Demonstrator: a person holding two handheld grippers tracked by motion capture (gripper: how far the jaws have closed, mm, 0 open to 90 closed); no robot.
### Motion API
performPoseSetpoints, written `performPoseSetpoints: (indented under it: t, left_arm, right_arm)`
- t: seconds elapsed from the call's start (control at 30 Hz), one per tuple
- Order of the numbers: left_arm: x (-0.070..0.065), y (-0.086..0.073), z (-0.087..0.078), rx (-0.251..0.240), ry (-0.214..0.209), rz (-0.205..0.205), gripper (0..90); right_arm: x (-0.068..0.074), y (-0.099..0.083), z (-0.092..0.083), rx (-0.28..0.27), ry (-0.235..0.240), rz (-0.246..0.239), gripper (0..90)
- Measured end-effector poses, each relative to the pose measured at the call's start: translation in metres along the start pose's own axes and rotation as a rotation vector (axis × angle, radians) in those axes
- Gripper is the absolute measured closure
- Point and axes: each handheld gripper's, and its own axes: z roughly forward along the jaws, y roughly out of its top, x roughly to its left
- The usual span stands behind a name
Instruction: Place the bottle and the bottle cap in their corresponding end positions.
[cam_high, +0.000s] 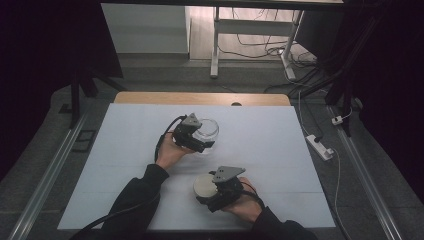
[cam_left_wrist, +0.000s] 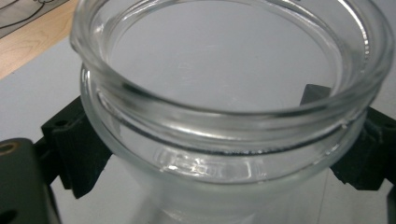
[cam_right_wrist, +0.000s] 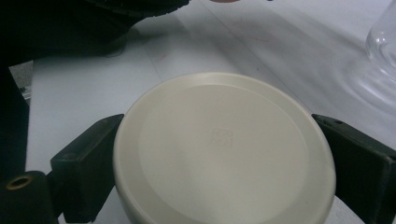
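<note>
A clear glass jar stands open-mouthed near the middle of the white table top. My left gripper is shut on it; in the left gripper view both black jaws press the jar just below its rim. A round cream lid lies flat near the front edge. My right gripper is shut on this lid, and in the right gripper view the jaws clamp the lid on either side. The jar's edge shows at that view's far right.
A wooden table edge runs along the back of the white top. On the floor to the right lies a white power strip with cables. A desk frame stands beyond the table. A dark sleeve crosses the right gripper view.
</note>
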Motion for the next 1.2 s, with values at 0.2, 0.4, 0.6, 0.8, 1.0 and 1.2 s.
performPoseSetpoints:
  t: [0.2, 0.4, 0.6, 0.8, 1.0, 1.2]
  left_arm:
    - [0.004, -0.002, 0.003, -0.003, 0.01, -0.007, 7.4]
    - [0.007, -0.006, 0.009, 0.002, 0.019, -0.012, 7.4]
    - [0.008, -0.009, 0.014, 0.005, 0.022, -0.015, 7.4]
    - [0.007, -0.009, 0.016, -0.002, 0.022, -0.008, 7.4]
    - [0.008, -0.009, 0.016, 0.001, 0.013, -0.015, 7.0]
    - [0.008, -0.008, 0.016, 0.009, 0.017, -0.021, 5.9]
  right_arm:
    - [-0.002, -0.004, 0.007, 0.021, 0.004, 0.006, 7.2]
    - [0.0, -0.003, 0.014, 0.036, 0.007, -0.011, 7.1]
    - [-0.002, -0.005, 0.019, 0.067, -0.027, -0.011, 7.1]
    - [-0.004, -0.006, 0.021, 0.092, -0.042, -0.003, 7.0]
    - [-0.005, -0.005, 0.024, 0.121, -0.036, 0.013, 6.3]
    - [-0.008, -0.005, 0.023, 0.111, -0.021, 0.031, 2.0]
